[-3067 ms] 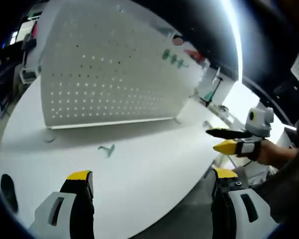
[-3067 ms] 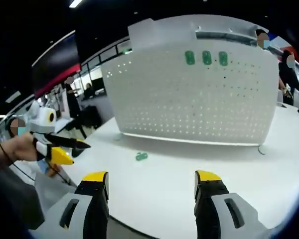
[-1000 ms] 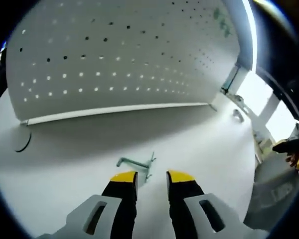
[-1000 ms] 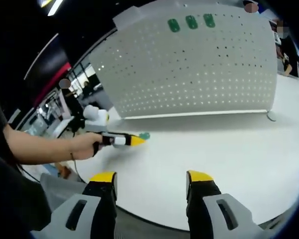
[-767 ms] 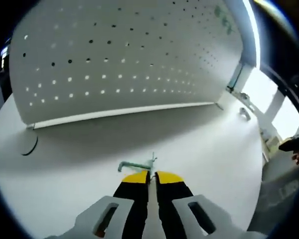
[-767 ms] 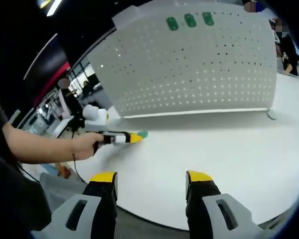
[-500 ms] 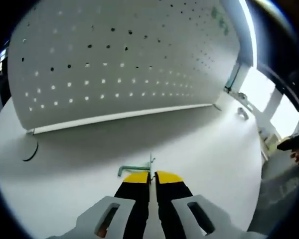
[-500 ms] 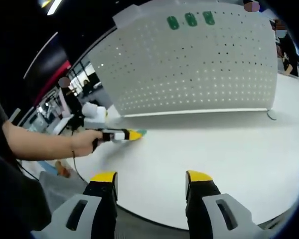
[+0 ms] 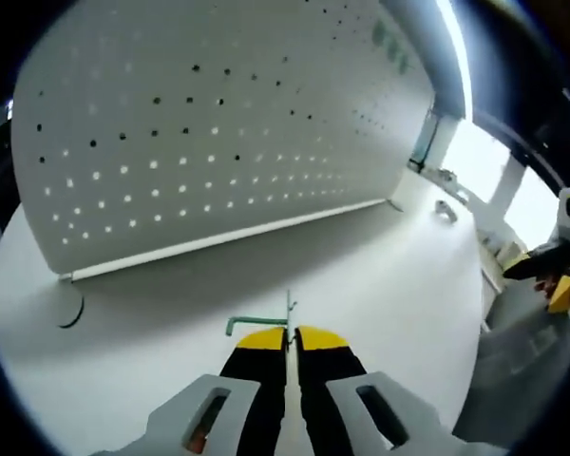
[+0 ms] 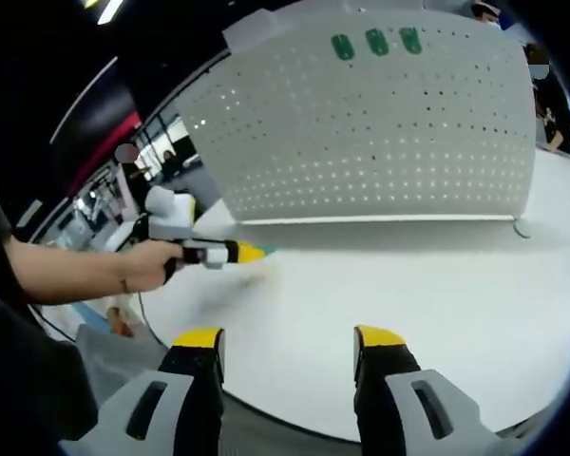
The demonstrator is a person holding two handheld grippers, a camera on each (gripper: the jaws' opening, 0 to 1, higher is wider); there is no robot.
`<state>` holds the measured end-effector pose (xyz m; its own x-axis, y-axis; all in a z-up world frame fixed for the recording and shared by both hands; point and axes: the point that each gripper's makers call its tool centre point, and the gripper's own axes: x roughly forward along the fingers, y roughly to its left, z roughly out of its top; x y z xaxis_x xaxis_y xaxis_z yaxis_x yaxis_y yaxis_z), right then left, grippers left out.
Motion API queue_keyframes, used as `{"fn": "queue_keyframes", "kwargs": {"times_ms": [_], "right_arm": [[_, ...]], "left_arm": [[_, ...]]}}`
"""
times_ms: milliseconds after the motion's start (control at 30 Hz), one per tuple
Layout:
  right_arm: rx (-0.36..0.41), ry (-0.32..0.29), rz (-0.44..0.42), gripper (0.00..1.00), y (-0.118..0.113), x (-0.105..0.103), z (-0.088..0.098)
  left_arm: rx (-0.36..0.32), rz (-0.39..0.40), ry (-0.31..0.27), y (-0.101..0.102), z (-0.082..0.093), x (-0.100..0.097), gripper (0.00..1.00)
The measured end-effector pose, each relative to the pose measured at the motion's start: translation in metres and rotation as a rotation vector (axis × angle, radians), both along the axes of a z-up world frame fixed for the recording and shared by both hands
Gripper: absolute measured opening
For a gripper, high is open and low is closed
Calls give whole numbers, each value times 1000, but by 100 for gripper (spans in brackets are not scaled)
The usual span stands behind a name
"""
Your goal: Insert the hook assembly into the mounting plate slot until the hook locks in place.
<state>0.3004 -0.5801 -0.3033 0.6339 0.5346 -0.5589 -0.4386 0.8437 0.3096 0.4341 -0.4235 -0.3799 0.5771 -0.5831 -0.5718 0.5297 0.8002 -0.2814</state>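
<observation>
A white round-edged table [image 9: 380, 285] is carrying an upright white perforated mounting plate [image 9: 218, 123], which is standing on small feet near the table's far side; dim rooms with ceiling lights are lying behind it. In the left gripper view, the green wire hook assembly [image 9: 258, 323] is sitting just in front of the plate's lower edge, apart from the plate itself. Its thin arm is running sideways from the jaw tips, with a short upright pin at the pinched end. Whether it is resting on the table or lifted off it cannot be told. The left gripper [image 9: 287, 338] is clenching its yellow-tipped jaws together on that end of the hook. In the right gripper view, the same left gripper [image 10: 239, 252] is appearing at the left, held in a person's hand [image 10: 144, 264] low over the table, with a trace of green at its yellow tips. Three green oval pieces [image 10: 376, 43] are sitting in a row near the plate's top edge. The right gripper [image 10: 287, 340] is hanging at the table's near edge, well apart from the hook, its jaws spread wide and holding nothing. It is also appearing at the right edge of the left gripper view [image 9: 557, 281].
</observation>
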Motion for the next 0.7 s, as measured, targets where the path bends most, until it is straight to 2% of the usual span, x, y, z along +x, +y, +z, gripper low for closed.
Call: {"fn": "queue_keyframes", "kwargs": {"times_ms": [233, 367, 567, 700], "right_arm": [[7, -11, 17, 54, 6, -3, 7], [10, -19, 22, 54, 10, -3, 11], [18, -31, 70, 54, 29, -7, 18], [25, -32, 96, 54, 40, -12, 20]], "left_arm": [[12, -63, -10, -6, 23, -21, 2], [-11, -92, -5, -8, 40, -35, 2], [4, -193, -4, -18, 57, -66, 2], [-5, -223, -11, -19, 67, -84, 2]]}}
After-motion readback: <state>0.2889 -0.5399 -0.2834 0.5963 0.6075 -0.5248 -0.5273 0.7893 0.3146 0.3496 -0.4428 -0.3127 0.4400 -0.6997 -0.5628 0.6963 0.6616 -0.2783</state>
